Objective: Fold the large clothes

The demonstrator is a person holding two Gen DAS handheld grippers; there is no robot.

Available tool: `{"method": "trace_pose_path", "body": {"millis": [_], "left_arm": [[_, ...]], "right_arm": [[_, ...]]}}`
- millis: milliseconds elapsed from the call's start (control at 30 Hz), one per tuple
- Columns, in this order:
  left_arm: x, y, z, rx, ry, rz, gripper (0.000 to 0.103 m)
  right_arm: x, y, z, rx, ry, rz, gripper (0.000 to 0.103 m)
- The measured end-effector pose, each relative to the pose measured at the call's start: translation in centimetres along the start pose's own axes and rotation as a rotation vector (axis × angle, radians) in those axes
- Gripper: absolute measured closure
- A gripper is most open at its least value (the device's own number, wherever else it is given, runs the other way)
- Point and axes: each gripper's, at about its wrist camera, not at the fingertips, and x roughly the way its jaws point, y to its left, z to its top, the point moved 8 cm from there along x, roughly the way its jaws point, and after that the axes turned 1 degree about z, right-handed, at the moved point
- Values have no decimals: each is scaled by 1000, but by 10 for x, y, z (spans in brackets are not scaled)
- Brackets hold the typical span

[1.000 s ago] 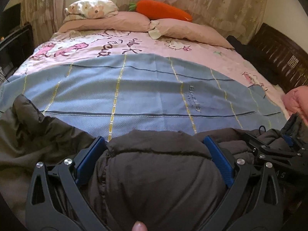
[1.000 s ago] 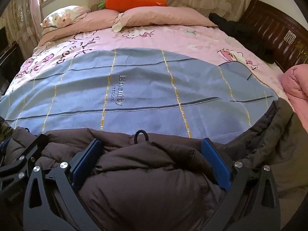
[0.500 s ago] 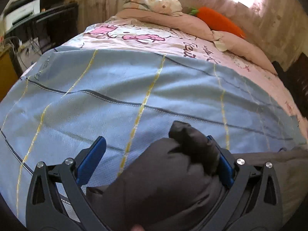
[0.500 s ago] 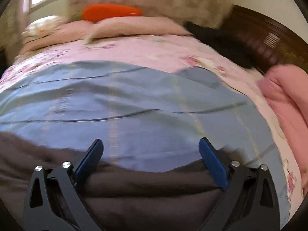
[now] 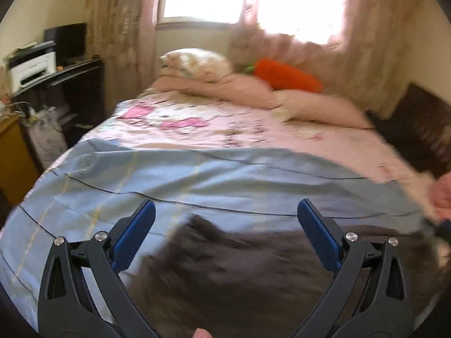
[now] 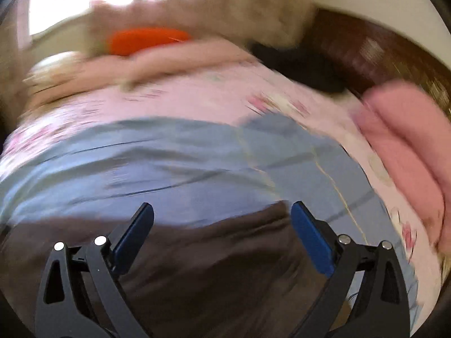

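A large dark brown padded jacket (image 5: 253, 267) lies on the near part of a bed, on a blue striped sheet (image 5: 197, 180). My left gripper (image 5: 225, 233) is open, its blue pads wide apart above the jacket's left part. The jacket also fills the bottom of the blurred right wrist view (image 6: 214, 267). My right gripper (image 6: 222, 231) is open above its right part, with nothing between its pads. The blue sheet (image 6: 169, 163) stretches beyond it.
Pink pillows (image 5: 225, 90) and an orange carrot plush (image 5: 287, 77) lie at the head of the bed. A dark desk with a printer (image 5: 31, 64) stands at the left. A pink folded quilt (image 6: 408, 146) lies at the bed's right edge, by a dark wooden frame (image 6: 380, 56).
Both grippers held bunched jacket fabric a second ago. They have let it go and lifted up and apart, tilting up toward the window. The jacket now lies lower and flatter on the sheet.
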Motion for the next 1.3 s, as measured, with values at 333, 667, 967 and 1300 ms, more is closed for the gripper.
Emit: {"method": "trace_pose_path", "body": {"millis": [333, 667, 967, 1300], "left_arm": [[51, -46, -126, -25, 240, -155, 2], [42, 26, -127, -50, 265, 41, 2], [28, 64, -141, -94, 215, 86, 2], [24, 52, -134, -56, 207, 115, 2]], "right_arm": [[19, 69, -67, -25, 66, 160, 2], [37, -47, -103, 91, 131, -47, 1], [20, -79, -106, 91, 84, -192, 1], [28, -81, -121, 99, 53, -183, 1]]}}
